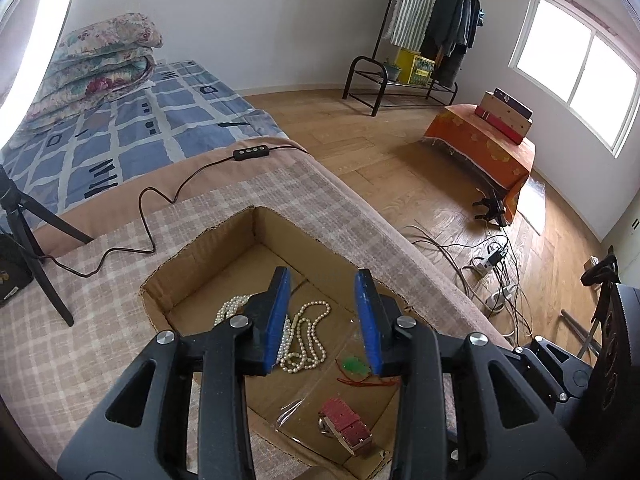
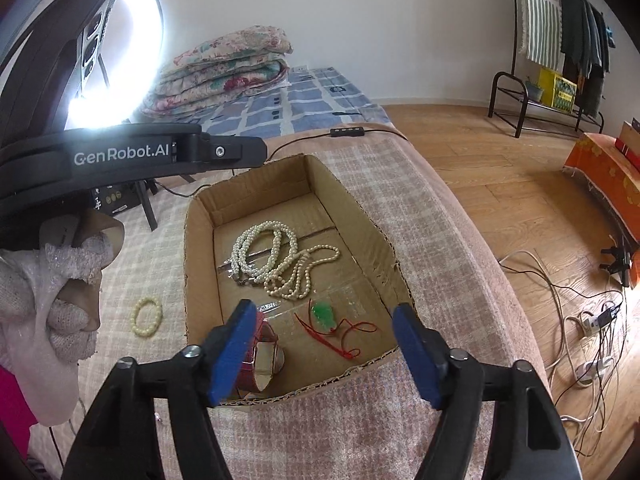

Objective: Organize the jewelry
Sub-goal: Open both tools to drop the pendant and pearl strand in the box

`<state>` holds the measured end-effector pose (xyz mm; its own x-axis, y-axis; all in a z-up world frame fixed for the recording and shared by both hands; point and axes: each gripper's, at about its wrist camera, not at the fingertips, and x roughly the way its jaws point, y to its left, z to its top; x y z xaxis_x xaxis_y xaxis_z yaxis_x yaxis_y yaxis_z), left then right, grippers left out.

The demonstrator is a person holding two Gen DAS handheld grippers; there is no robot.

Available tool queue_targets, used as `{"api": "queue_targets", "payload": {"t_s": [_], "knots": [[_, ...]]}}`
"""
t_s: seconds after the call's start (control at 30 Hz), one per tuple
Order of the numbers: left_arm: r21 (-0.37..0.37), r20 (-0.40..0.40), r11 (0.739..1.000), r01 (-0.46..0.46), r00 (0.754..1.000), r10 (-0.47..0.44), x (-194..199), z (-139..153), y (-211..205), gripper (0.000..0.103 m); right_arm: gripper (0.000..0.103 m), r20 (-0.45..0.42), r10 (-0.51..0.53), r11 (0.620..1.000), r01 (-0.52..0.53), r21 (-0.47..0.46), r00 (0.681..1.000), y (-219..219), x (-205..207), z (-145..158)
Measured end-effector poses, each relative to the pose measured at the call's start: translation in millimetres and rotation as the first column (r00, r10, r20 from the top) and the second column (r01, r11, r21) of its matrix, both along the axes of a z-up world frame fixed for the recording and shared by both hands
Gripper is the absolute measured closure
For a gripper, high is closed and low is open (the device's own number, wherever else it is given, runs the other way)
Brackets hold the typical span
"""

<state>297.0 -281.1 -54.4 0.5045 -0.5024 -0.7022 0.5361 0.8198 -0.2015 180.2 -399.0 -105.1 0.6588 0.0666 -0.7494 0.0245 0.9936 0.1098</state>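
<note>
Grippers hover over the cardboard box (image 2: 352,200): the right gripper (image 2: 324,350) spread wide and empty, the left gripper (image 1: 324,322) parted narrowly, gripping nothing. Pearl necklaces (image 2: 276,260), a green pendant (image 2: 325,315) and a red watch (image 2: 260,354) lie inside. One bead bracelet (image 2: 147,316) lies outside, left of the box, nearer the left hand.

So the bed (image 2: 400,208) has a pinkish checked cover; sitting on it: an open cardboard box (image 2: 200,240), a bead bracelet (image 2: 147,316) just left of it, a black cable (image 1: 148,216) further back.
</note>
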Motion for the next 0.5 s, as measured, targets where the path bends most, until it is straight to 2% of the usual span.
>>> {"api": "queue_targets", "payload": {"t_s": [0.07, 0.13, 0.17, 0.23, 0.4, 0.47, 0.5], "knots": [[-0.002, 0.001, 1.000, -0.008, 1.000, 0.008, -0.8, 2.4, 2.8, 0.070, 0.018, 0.004, 0.000, 1.000, 0.000, -0.014, 1.000, 1.6, -0.9, 1.1], [0.000, 0.007, 1.000, -0.017, 1.000, 0.017, -1.9, 4.8, 5.8, 0.068, 0.017, 0.005, 0.002, 1.000, -0.002, -0.021, 1.000, 2.9, -2.1, 2.0], [0.001, 0.012, 1.000, -0.021, 1.000, 0.021, -3.0, 6.4, 7.9, 0.063, 0.016, 0.004, 0.002, 1.000, -0.002, -0.023, 1.000, 3.0, -2.1, 2.5], [0.004, 0.023, 1.000, -0.025, 0.999, 0.025, -5.8, 9.1, 12.2, 0.059, 0.014, 0.010, 0.001, 1.000, -0.001, -0.030, 1.000, 4.1, -3.7, 4.2], [0.015, 0.035, 0.999, -0.043, 0.998, 0.043, -10.6, 17.4, 23.5, 0.058, 0.007, 0.032, -0.008, 0.999, 0.009, -0.047, 0.999, 6.0, -8.1, 10.1], [0.007, 0.038, 0.999, -0.053, 0.998, 0.053, -13.1, 22.0, 29.2, 0.046, 0.005, 0.042, -0.011, 0.999, 0.013, -0.048, 0.999, 6.4, -10.4, 13.3], [0.001, 0.042, 0.998, -0.057, 0.998, 0.057, -14.7, 24.7, 32.1, 0.044, 0.005, 0.046, -0.011, 0.999, 0.014, -0.046, 0.999, 6.3, -11.0, 14.6]]}}
